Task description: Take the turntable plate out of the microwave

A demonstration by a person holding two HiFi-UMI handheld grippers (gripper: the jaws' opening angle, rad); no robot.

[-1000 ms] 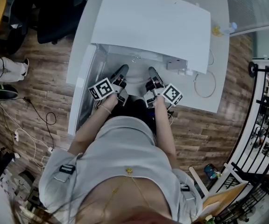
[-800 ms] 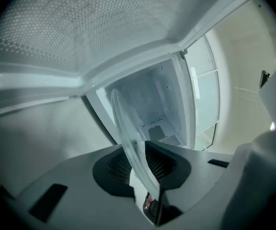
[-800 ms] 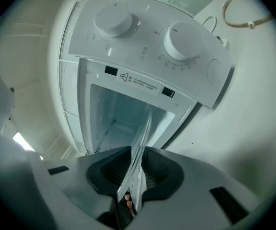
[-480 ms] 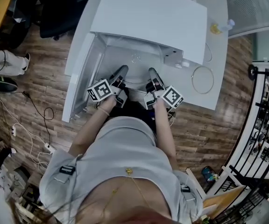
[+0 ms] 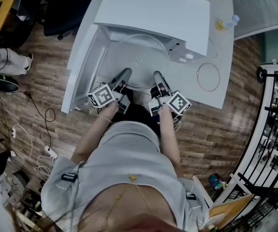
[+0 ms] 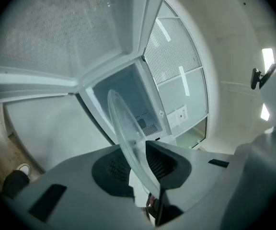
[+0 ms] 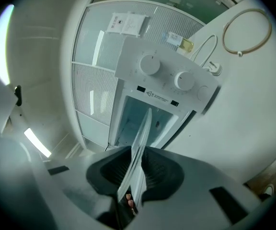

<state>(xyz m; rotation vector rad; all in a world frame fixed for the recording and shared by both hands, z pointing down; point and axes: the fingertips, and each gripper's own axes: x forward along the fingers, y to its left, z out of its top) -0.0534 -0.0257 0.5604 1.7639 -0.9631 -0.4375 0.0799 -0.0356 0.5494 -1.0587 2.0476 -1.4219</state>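
Since a second ago, the glass turntable plate [image 5: 139, 59] has come out of the microwave [image 5: 153, 13] toward the person. It now shows as a full disc at upper centre of the head view, in front of the cavity opening. The left gripper [image 5: 125, 74] and the right gripper [image 5: 157, 76] each have their jaws clamped on the plate's near rim. The microwave door [image 5: 81, 66] stands open at the left of the frame.
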